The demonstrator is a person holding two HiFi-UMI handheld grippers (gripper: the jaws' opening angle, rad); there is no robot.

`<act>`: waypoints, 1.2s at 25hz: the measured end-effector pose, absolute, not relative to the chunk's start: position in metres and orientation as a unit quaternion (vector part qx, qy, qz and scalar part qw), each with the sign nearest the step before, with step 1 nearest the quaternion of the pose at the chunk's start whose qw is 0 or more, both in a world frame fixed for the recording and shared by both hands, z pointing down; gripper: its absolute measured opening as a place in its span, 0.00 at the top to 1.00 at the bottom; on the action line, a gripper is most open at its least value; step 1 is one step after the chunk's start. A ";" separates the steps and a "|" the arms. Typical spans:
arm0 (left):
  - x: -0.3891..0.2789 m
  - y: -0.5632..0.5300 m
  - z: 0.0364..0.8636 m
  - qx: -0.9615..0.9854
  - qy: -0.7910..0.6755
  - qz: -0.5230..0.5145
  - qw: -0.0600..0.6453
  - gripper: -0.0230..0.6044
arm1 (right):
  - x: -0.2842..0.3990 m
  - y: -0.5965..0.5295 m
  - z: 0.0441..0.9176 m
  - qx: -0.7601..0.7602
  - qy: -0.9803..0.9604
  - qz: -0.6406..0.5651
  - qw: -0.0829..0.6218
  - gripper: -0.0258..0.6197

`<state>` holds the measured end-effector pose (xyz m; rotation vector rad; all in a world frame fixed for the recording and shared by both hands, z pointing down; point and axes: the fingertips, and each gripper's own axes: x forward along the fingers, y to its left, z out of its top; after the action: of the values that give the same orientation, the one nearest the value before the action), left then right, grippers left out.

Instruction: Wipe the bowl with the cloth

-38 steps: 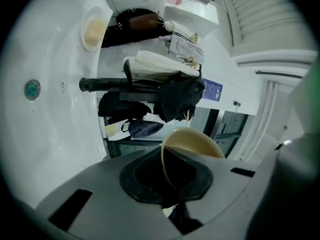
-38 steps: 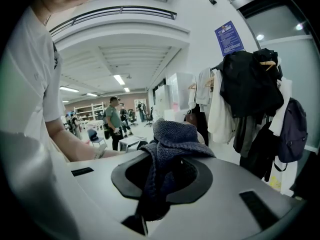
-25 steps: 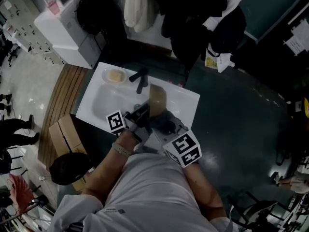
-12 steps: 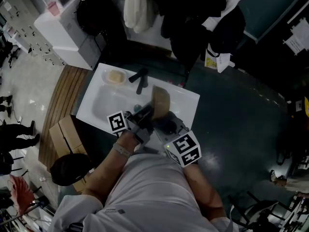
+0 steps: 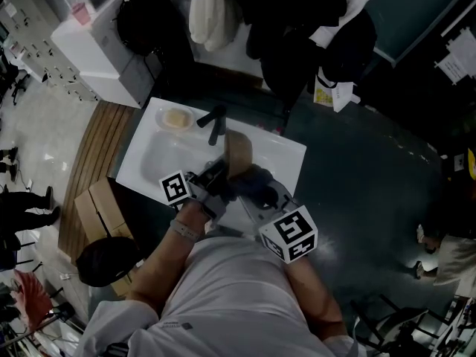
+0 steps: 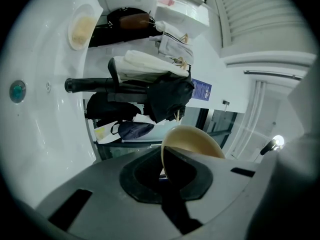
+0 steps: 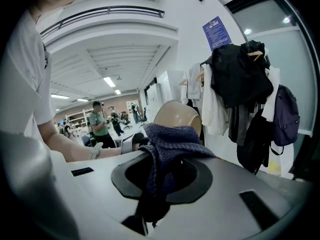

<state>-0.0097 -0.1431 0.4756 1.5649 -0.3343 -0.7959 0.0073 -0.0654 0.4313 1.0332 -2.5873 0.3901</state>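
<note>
Jaws of the left gripper point(image 6: 167, 179) are clamped on the rim of the tan bowl point(image 6: 192, 141), which is held on edge above the white sink's point(image 5: 149, 158) front edge. A dark knitted cloth point(image 7: 170, 139) is pinched by the right gripper point(image 7: 156, 181), apparently against the bowl. Stiff, smooth and probably slippery, the bowl is best gripped by its rim.

I'm seeing coarse knitted cloth point(image 7: 172, 134) bunching between my right jaws, a smooth matt bowl point(image 6: 200, 141) sitting in the left jaws, glossy white sink point(image 6: 40, 149) gleaming beyond.
</note>
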 end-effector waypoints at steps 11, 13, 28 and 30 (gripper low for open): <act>-0.007 -0.133 0.478 0.688 -0.140 -0.332 0.630 0.93 | 0.015 -0.076 0.385 0.388 -0.909 0.109 0.108 0.84; -0.005 -0.130 0.480 0.693 -0.141 -0.325 0.628 0.93 | 0.016 -0.078 0.382 0.390 -0.909 0.103 0.105 0.84; 0.020 -0.105 0.473 0.761 -0.091 -0.252 0.591 0.93 | 0.040 -0.109 0.362 0.386 -0.906 0.160 0.065 0.84; 0.028 -0.096 0.469 0.773 -0.069 -0.238 0.583 0.93 | 0.045 -0.113 0.362 0.386 -0.905 0.165 0.068 0.84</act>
<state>0.0276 -0.0962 0.4686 1.8053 -0.1619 -0.5559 0.0452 -0.1129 0.3621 1.1622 -2.7276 0.4979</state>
